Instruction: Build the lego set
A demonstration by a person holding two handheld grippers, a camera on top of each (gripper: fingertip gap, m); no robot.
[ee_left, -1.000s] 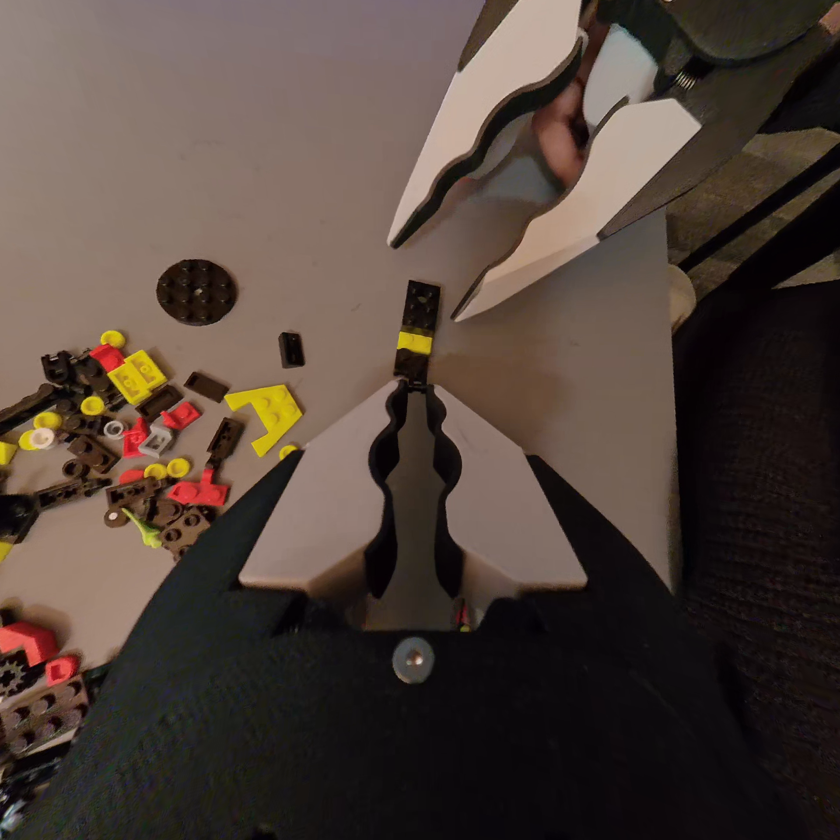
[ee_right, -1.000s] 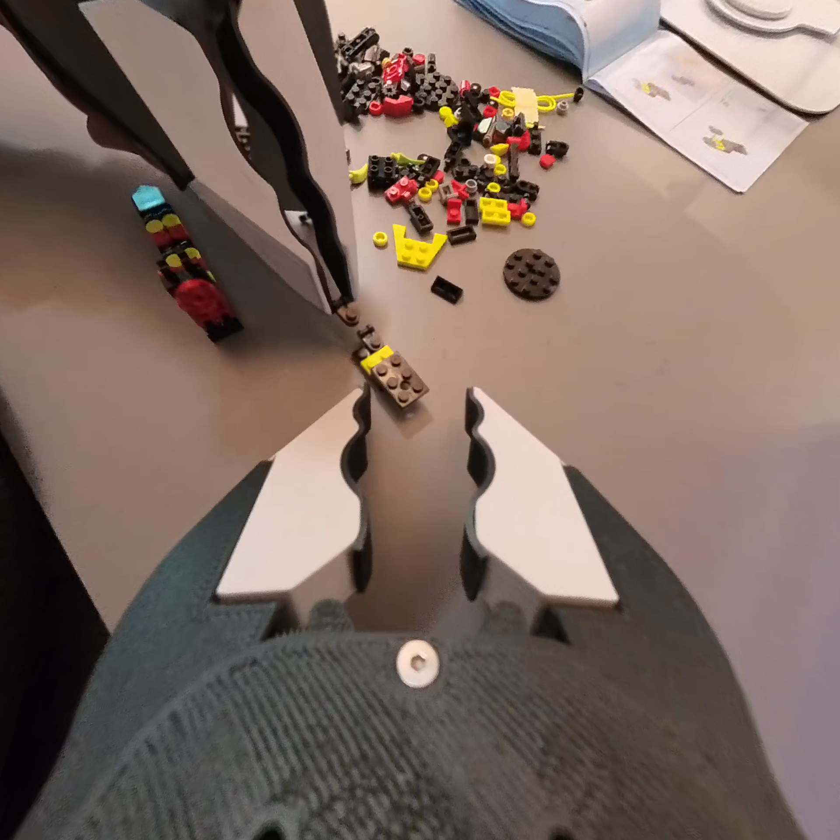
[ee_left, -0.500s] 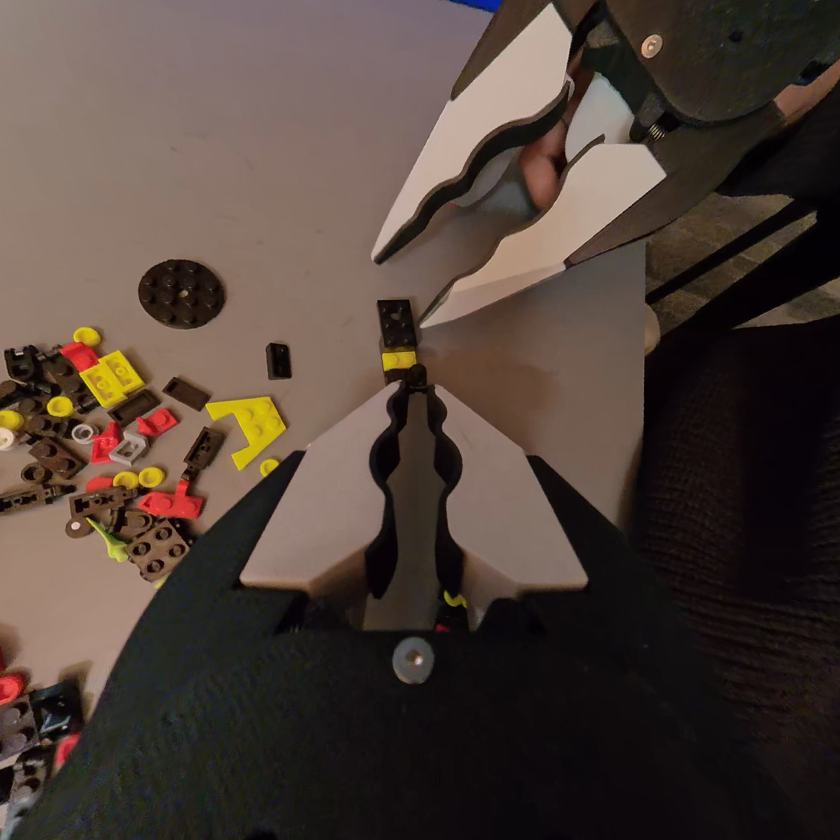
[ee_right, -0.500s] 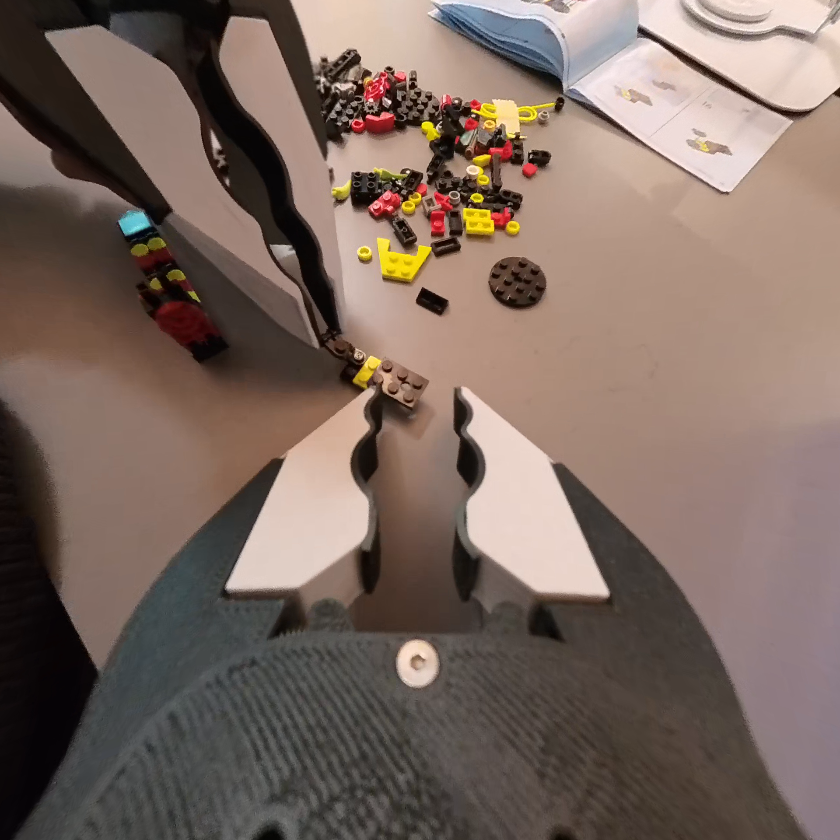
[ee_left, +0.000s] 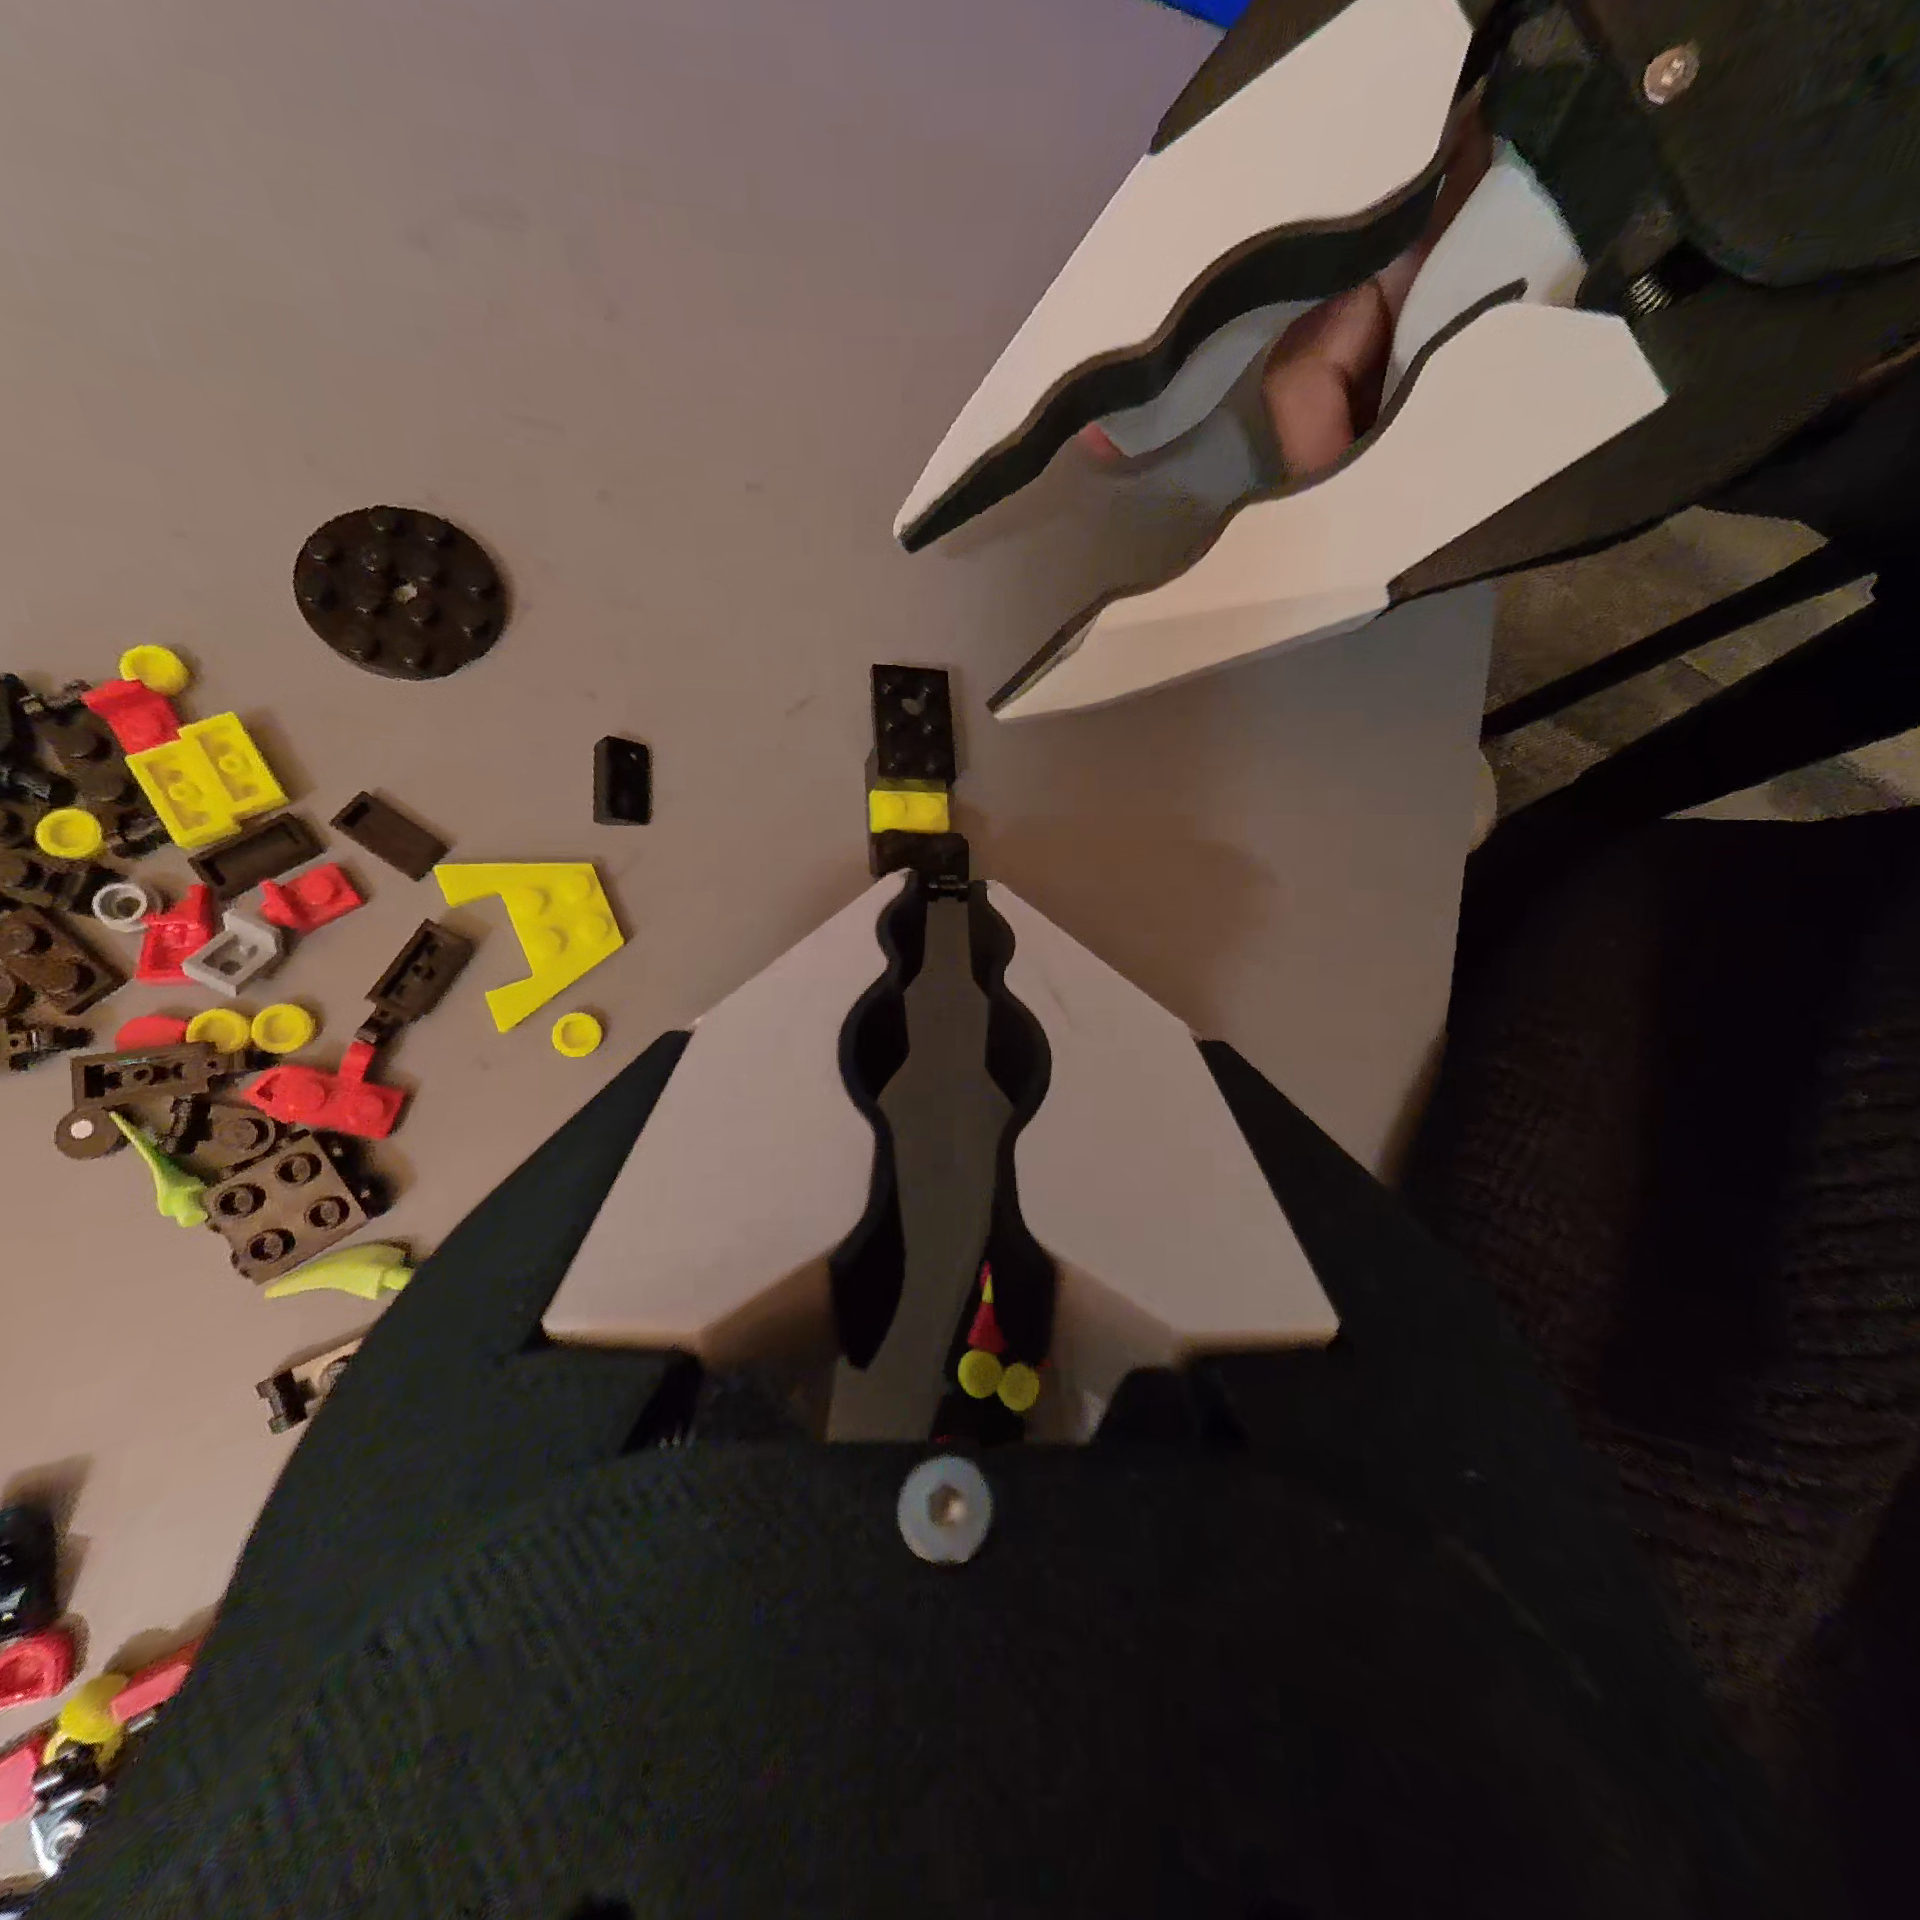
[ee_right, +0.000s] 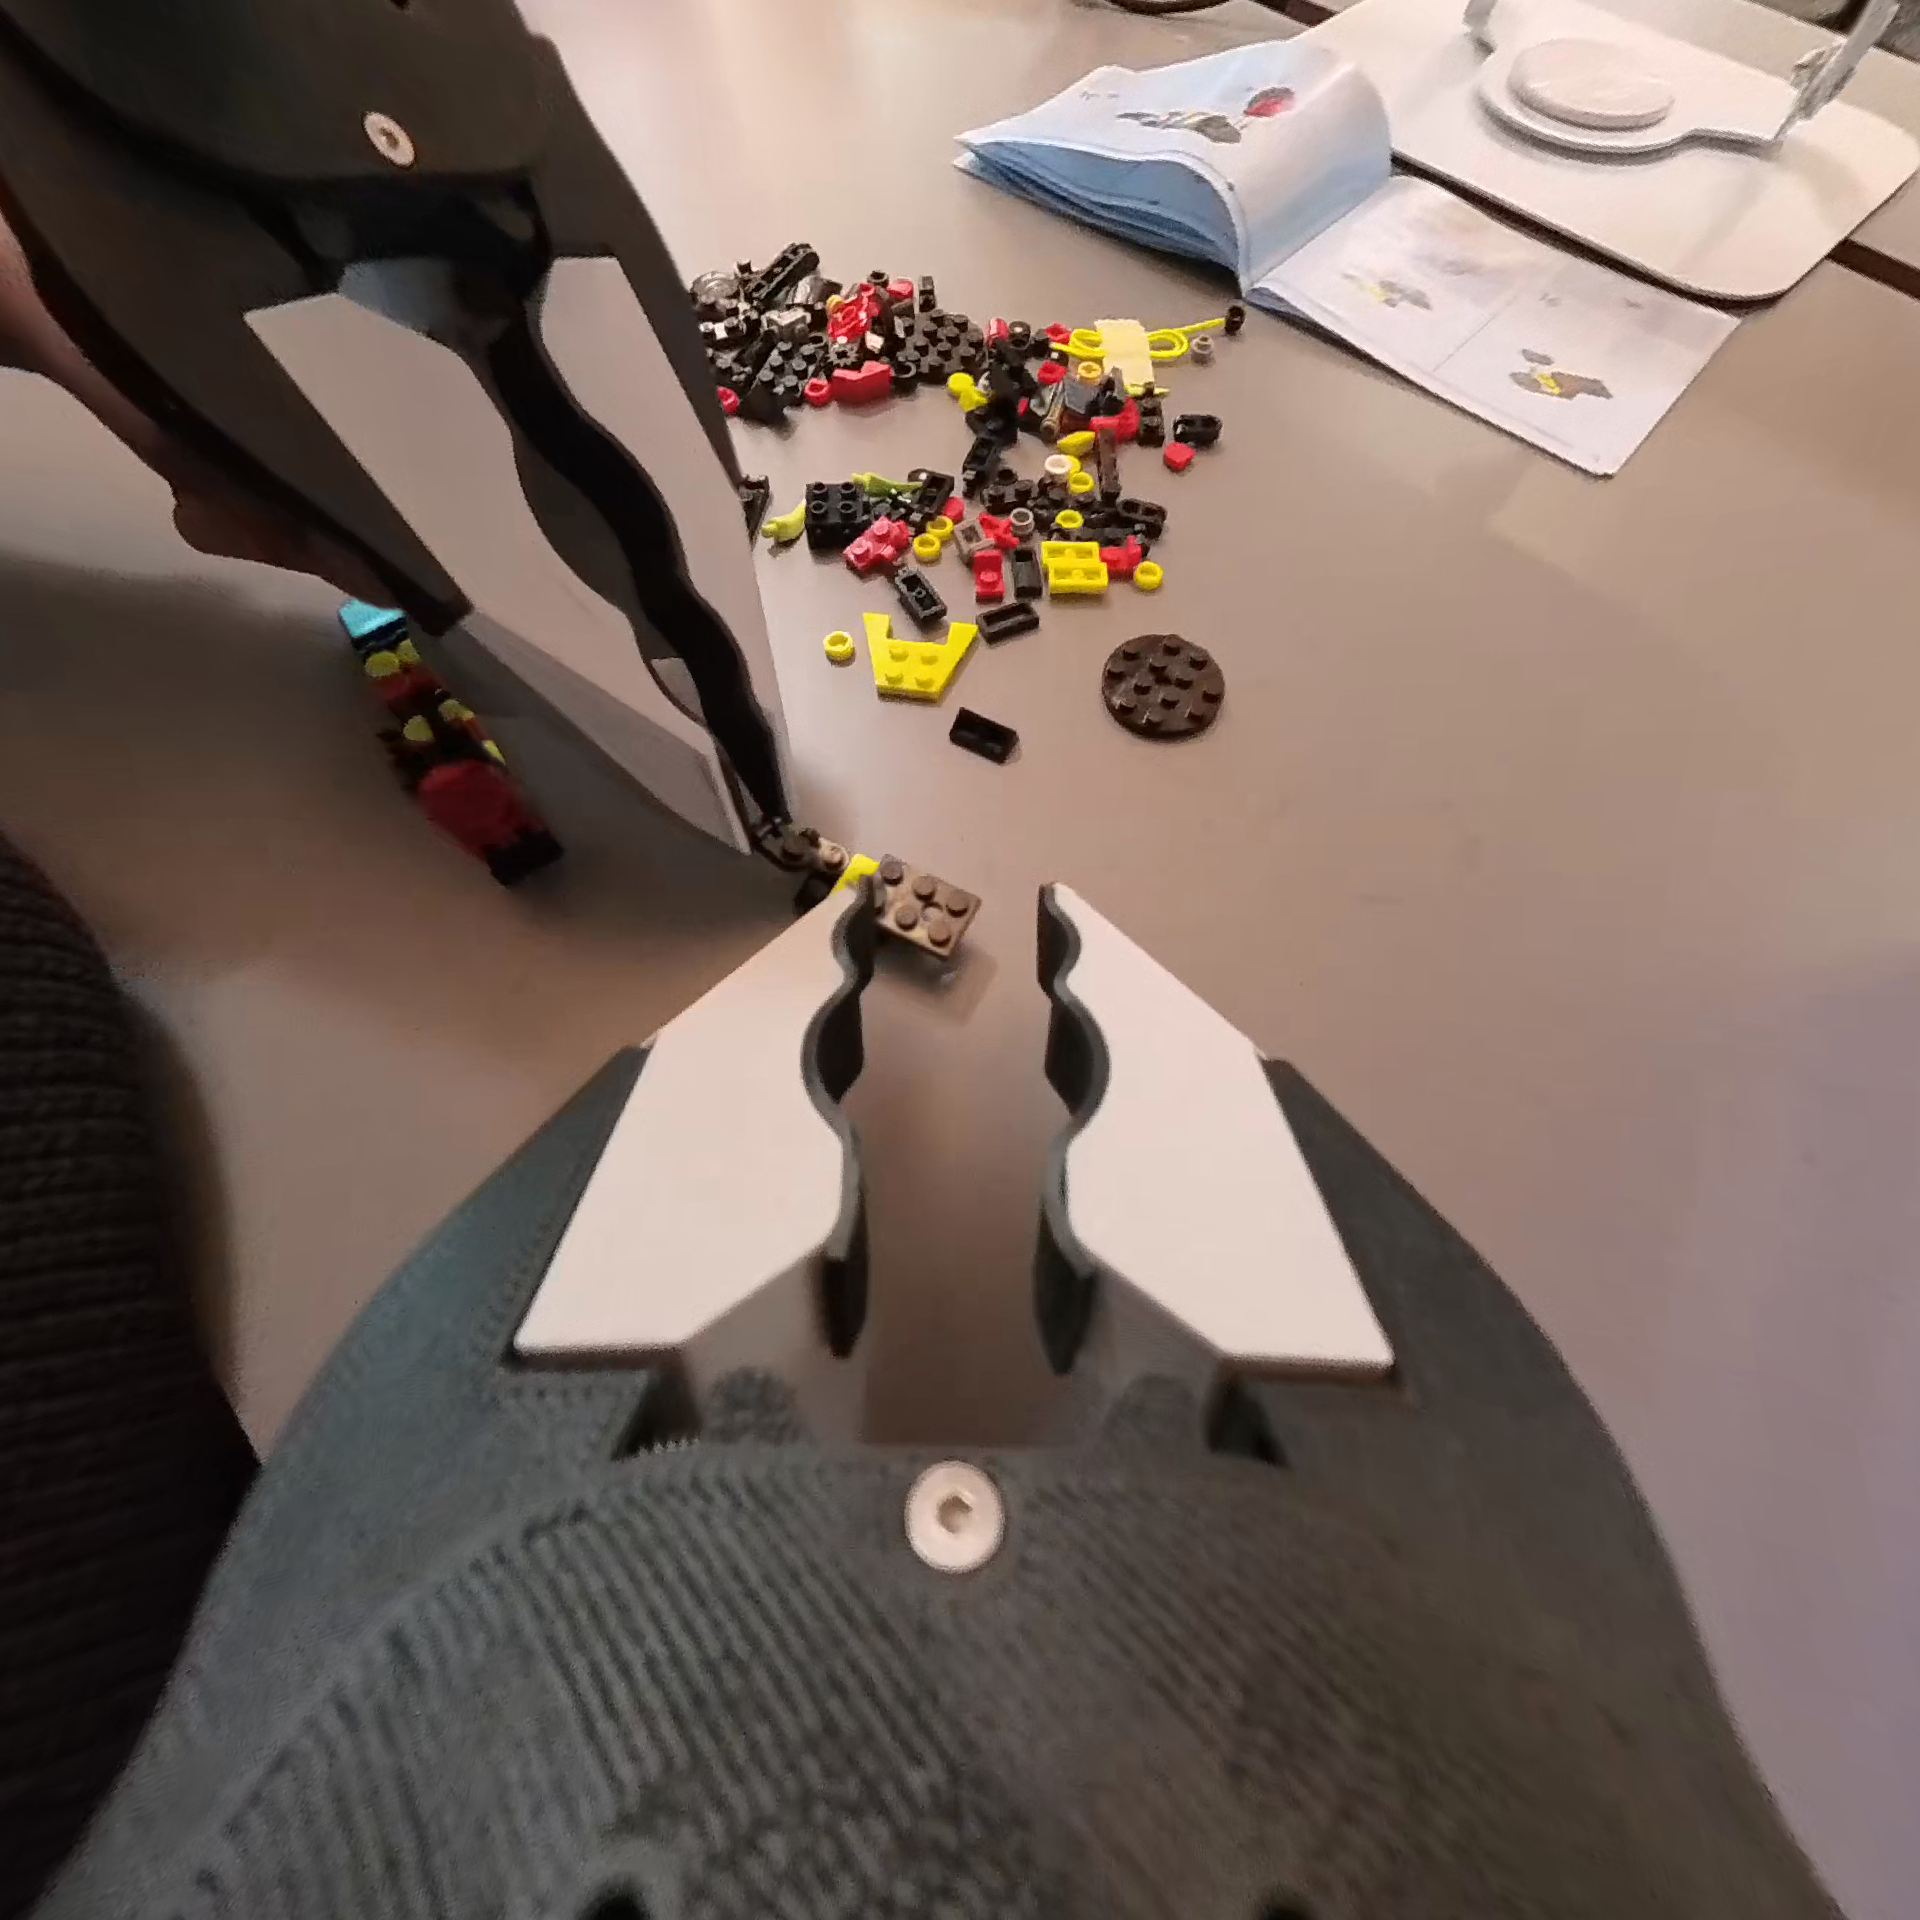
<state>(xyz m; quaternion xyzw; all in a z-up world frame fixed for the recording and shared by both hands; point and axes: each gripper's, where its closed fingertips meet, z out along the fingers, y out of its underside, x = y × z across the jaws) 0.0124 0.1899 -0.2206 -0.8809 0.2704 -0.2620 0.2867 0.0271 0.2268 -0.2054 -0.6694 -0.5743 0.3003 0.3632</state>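
My left gripper (ee_left: 943, 883) is shut on the near end of a small black and yellow lego assembly (ee_left: 912, 769), which sticks out forward just above the table. In the right wrist view the left gripper (ee_right: 771, 821) holds that assembly (ee_right: 925, 912) from the left. My right gripper (ee_right: 945, 909) is open, with its left fingertip touching the assembly's black plate. It shows in the left wrist view (ee_left: 951, 623) just beyond the assembly, jaws apart and empty.
A pile of loose black, red and yellow lego parts (ee_right: 987, 447) lies on the grey table (ee_right: 1455, 831), with a black round plate (ee_right: 1162, 686), a yellow wedge plate (ee_right: 914, 655) and a small black plate (ee_right: 982, 734) nearer. A red, black and yellow build (ee_right: 457, 748) lies left. An open instruction booklet (ee_right: 1351, 229) lies far right. The table edge (ee_left: 1455, 935) is at right. The grippers' ends are close to 5 centimeters from one another.
My right gripper has moved closer to the assembly, and its left fingertip now touches the black plate. My left gripper keeps its hold and has tilted the assembly slightly.
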